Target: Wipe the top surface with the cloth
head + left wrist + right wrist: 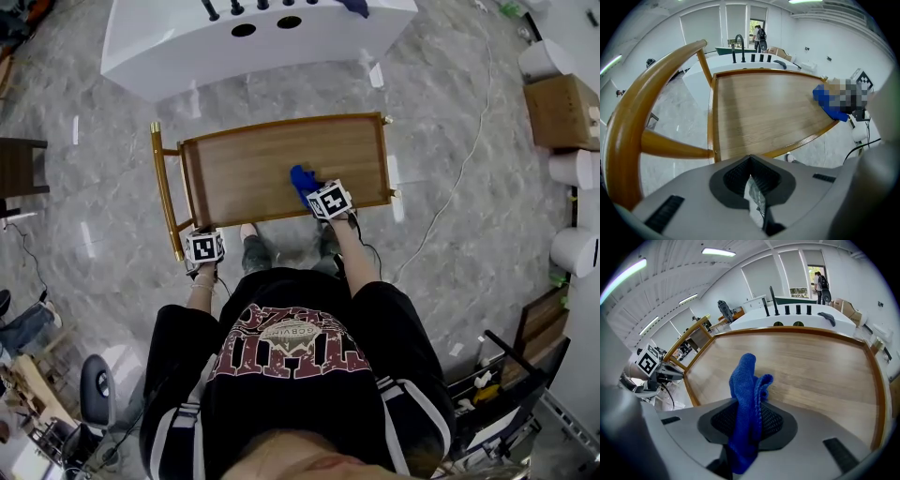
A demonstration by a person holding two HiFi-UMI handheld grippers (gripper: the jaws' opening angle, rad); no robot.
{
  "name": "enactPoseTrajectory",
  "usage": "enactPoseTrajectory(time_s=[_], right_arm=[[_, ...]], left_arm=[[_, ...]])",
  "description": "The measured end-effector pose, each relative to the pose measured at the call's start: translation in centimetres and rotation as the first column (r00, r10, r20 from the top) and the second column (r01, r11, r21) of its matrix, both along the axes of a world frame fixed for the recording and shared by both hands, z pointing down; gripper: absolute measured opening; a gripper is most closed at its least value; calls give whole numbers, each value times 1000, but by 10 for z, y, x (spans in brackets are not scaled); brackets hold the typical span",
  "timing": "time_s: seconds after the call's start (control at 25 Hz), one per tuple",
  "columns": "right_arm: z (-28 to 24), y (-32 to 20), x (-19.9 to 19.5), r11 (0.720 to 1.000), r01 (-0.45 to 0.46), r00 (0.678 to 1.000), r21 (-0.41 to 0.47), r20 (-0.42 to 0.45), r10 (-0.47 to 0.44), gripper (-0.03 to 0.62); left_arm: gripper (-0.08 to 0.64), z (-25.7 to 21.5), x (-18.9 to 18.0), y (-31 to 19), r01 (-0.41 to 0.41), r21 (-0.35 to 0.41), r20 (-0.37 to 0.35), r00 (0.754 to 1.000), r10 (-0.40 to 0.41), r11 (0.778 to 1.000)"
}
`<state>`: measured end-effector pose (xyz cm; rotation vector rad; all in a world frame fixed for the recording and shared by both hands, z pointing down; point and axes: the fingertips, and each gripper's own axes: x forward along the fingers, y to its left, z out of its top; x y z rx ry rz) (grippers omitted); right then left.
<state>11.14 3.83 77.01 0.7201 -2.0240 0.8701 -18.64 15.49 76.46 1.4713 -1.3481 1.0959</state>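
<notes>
Left tongs (pixel 750 161) pressed together on nothing, off the wooden worktop's (pixel 764 112) near left corner beside its curved handle (pixel 661 65). Right tongs (pixel 750 411) clamped on the blue cloth (pixel 746 380) at the worktop's near edge, right of centre; likely trouble there: bare jaw tips scraping wood, or the raised rim (pixel 876 394) snagging the cloth loose. Cloth itself a bunched upright fold, little of it lying flat.
</notes>
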Motion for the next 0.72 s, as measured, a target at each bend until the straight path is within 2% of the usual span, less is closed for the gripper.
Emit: enactPoseTrajectory(time_s=[0.72], right_arm=[[3, -8, 71, 989, -145, 989, 7, -35, 145, 112]], left_arm=[[48, 3, 1, 1, 18, -11, 17, 1000, -18, 1000]])
